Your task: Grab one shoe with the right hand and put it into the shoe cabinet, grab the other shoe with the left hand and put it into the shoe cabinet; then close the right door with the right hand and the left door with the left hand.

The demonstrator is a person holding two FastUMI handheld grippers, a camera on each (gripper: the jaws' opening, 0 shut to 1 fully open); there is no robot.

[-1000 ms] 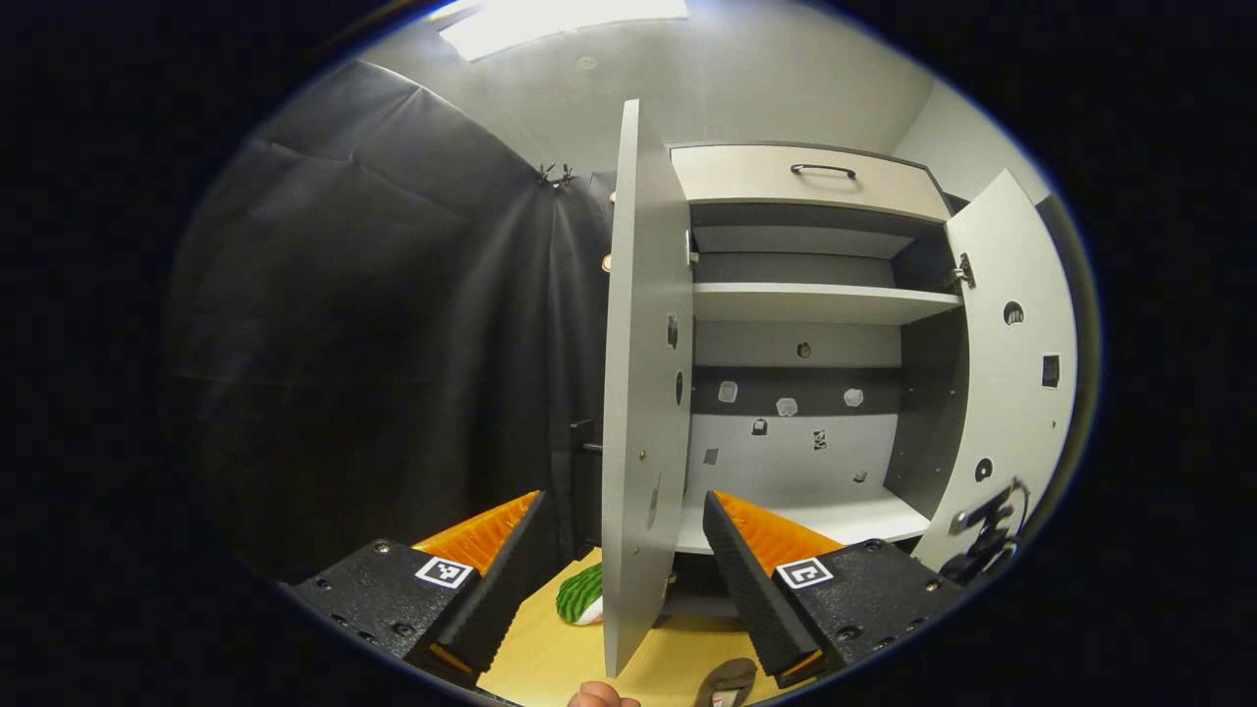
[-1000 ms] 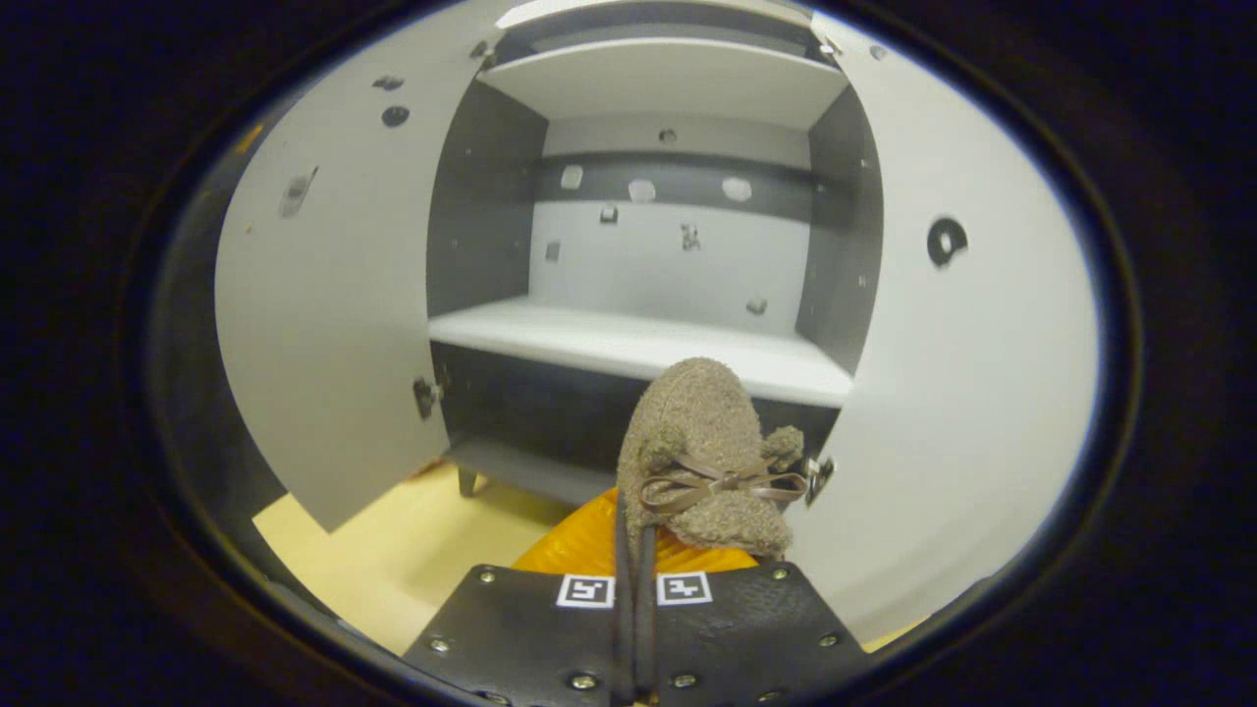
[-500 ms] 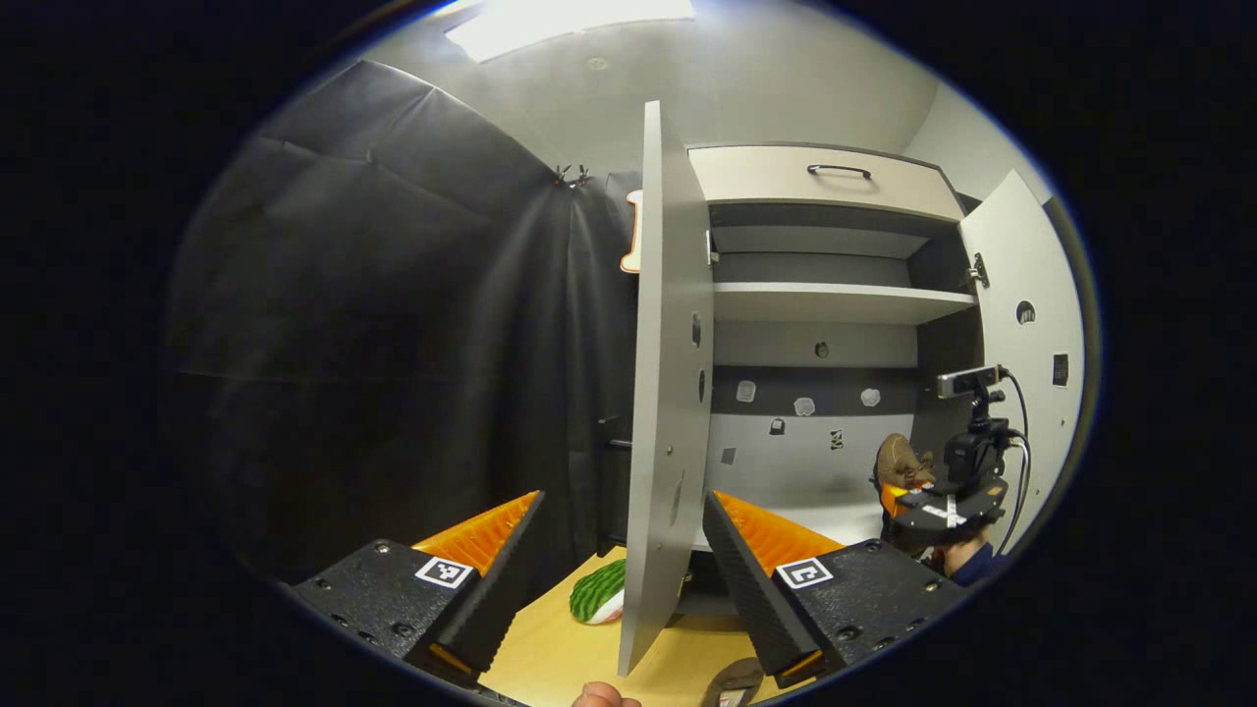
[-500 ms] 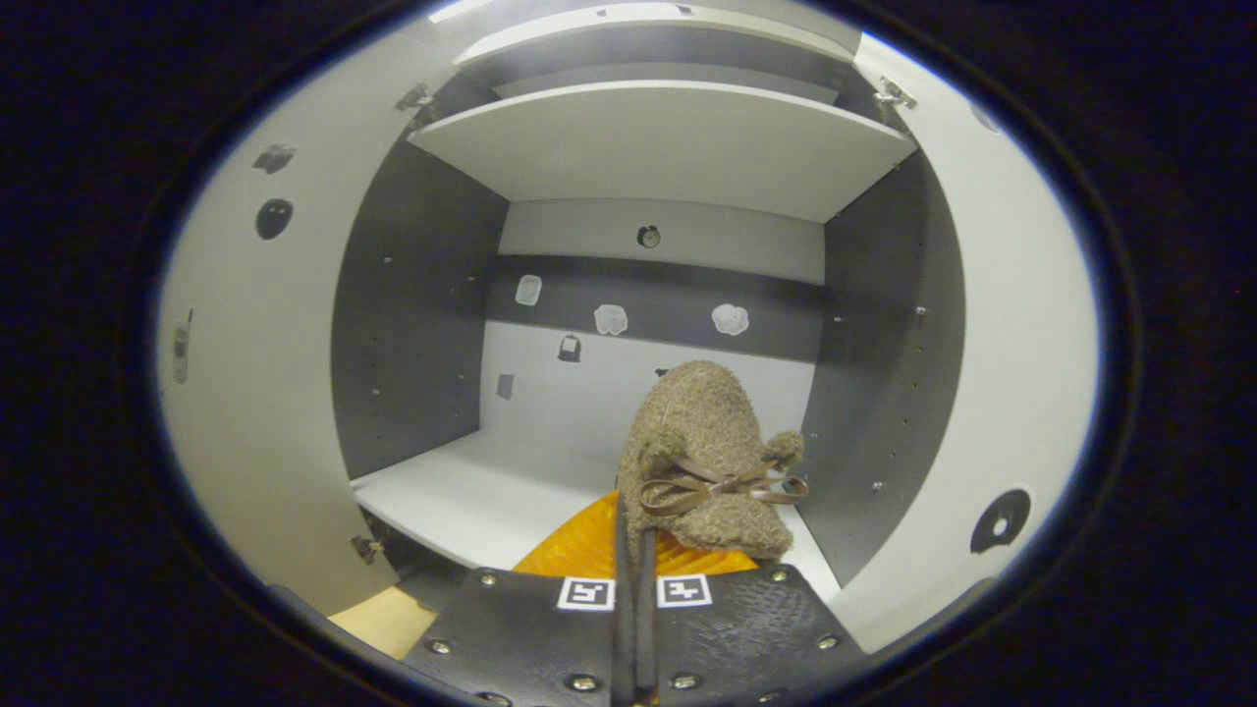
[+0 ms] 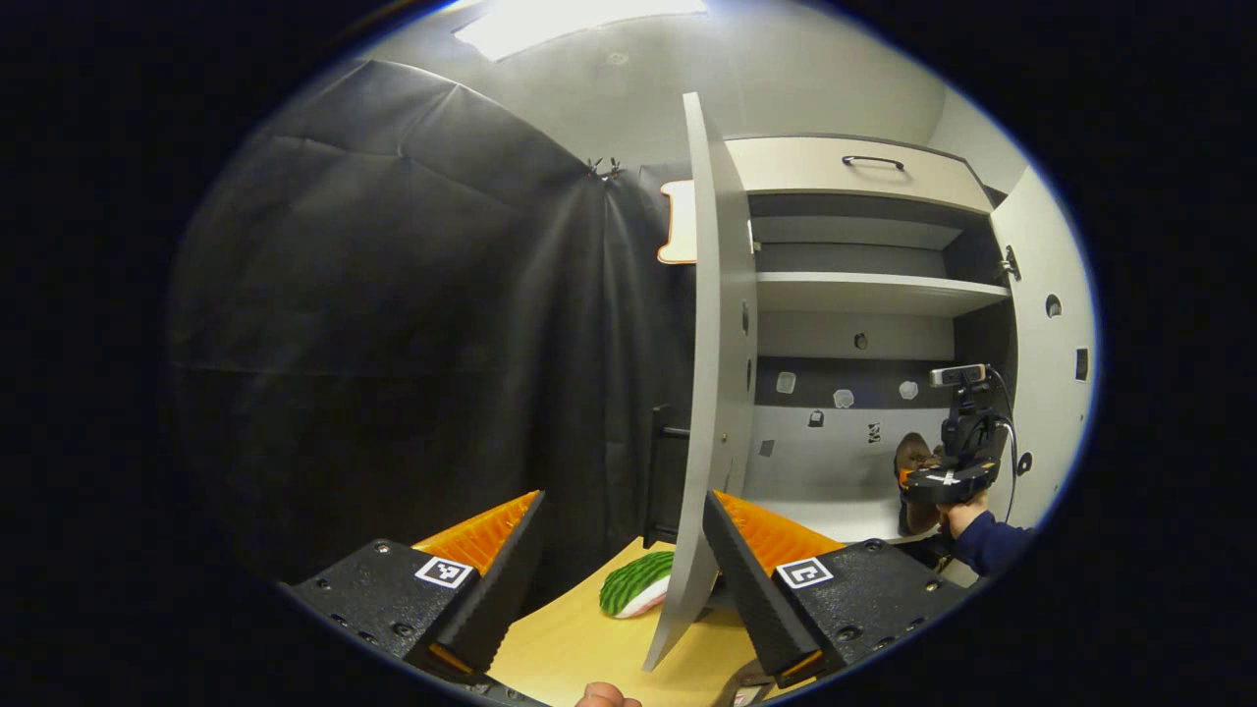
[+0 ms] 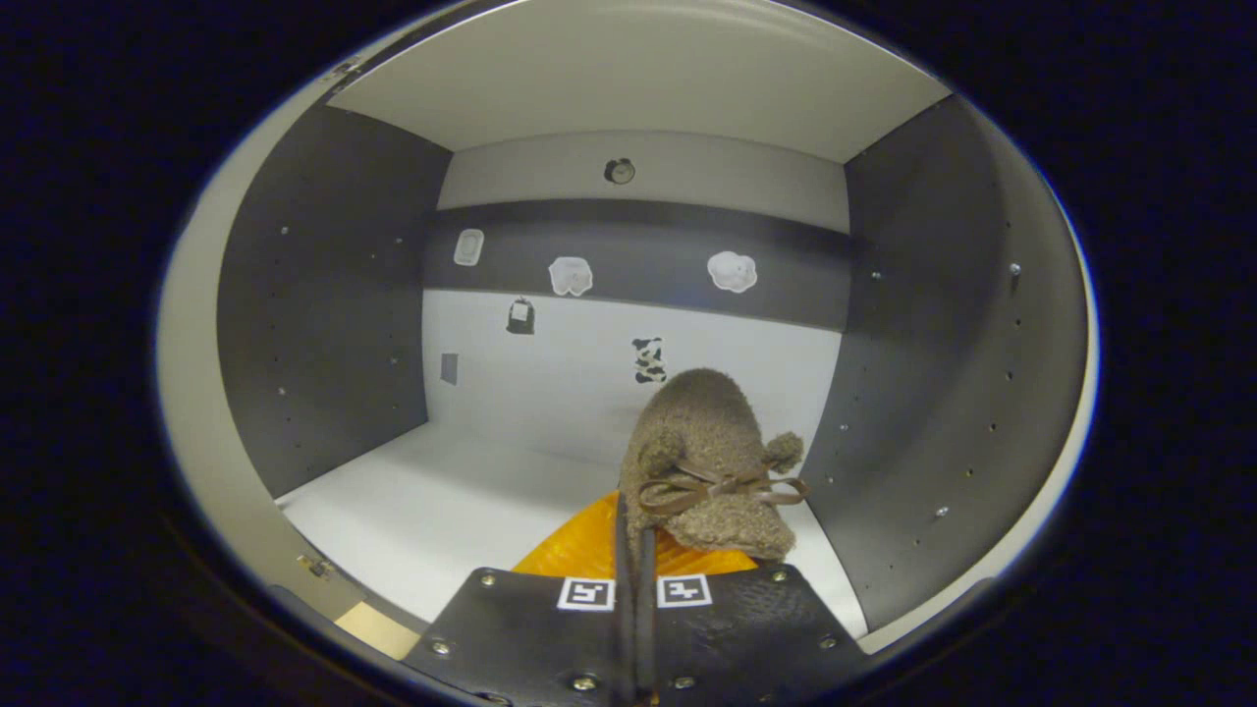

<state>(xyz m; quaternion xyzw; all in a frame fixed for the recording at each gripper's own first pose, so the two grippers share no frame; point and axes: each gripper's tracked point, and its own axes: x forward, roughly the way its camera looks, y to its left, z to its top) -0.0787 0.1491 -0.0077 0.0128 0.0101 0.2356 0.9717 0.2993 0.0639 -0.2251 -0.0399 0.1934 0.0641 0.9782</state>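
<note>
Right gripper (image 6: pixel 636 550), fingers pressed together on a fuzzy brown bow-tied shoe (image 6: pixel 709 462), sits inside the grey-walled white cabinet (image 6: pixel 324 324); open shelf lies left. Left gripper (image 5: pixel 621 560) gapes empty, straddling the left door's edge (image 5: pixel 709 393). Second shoe cut off below.

Right gripper (image 6: pixel 633 550) with fingers pressed nearly together; left gripper (image 5: pixel 621 550) with fingers spread wide, level.

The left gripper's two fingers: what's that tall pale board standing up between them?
In the left gripper view, the cabinet's open left door rises edge-on between the open left gripper fingers, farther off. No contact can be made out.
</note>
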